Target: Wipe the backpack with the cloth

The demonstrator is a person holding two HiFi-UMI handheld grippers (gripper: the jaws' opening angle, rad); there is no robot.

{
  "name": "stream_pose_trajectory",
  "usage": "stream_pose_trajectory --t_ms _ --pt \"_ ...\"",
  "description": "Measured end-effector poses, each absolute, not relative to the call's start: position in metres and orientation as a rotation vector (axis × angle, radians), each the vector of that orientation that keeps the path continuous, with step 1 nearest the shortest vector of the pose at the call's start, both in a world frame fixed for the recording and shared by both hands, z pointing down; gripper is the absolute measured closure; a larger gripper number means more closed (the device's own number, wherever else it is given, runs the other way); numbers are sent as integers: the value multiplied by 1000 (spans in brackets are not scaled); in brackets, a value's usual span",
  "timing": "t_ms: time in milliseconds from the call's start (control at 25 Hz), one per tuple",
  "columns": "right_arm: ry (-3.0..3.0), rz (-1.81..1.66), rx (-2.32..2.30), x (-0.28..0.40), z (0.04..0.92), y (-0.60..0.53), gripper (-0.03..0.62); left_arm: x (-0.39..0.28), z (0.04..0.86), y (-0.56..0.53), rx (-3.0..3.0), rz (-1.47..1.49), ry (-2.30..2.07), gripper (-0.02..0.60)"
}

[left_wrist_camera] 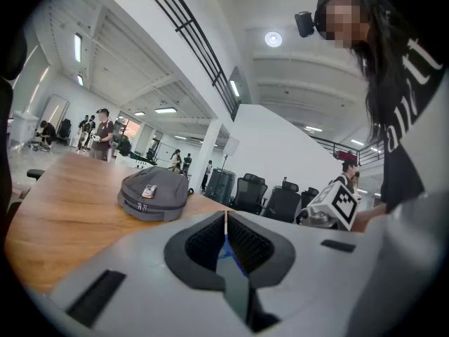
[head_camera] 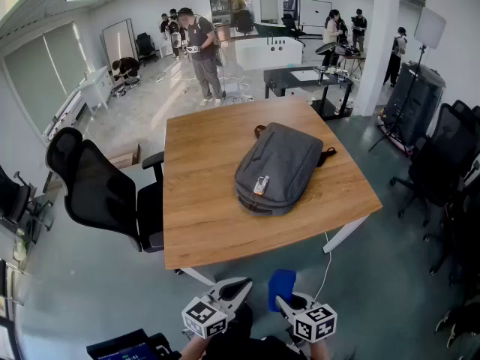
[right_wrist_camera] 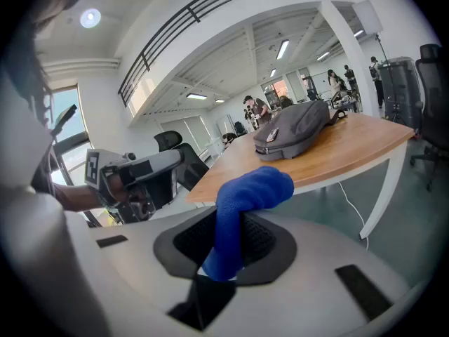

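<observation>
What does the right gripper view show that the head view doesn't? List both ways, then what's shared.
Right gripper view only: jaws of the right gripper shut on the blue cloth. Head view only: the whole table and that gripper's marker cube. Shared: the grey backpack lying on the table, the cloth, the left gripper.

the backpack [head_camera: 279, 167] is plain grey, its handle [head_camera: 260, 130] brown. the cloth [right_wrist_camera: 242, 209] is solid bright blue. the table [head_camera: 202, 223] shows warm wood grain. each marker cube [head_camera: 204, 317] carries black-and-white squares. the office chair [head_camera: 97, 190] is black.
</observation>
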State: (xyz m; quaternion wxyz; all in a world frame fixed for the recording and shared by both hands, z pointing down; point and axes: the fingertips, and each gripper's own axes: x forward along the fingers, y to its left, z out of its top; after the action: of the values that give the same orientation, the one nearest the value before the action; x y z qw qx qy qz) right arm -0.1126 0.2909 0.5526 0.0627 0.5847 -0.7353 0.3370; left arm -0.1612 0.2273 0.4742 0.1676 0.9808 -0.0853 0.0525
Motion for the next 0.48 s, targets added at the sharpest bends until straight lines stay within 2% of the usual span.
stream_pose_trajectory --t_ms 480 --pt "-2214 1003 1793 -97 547 130 516 -147 472 56 2809 145 -246 583"
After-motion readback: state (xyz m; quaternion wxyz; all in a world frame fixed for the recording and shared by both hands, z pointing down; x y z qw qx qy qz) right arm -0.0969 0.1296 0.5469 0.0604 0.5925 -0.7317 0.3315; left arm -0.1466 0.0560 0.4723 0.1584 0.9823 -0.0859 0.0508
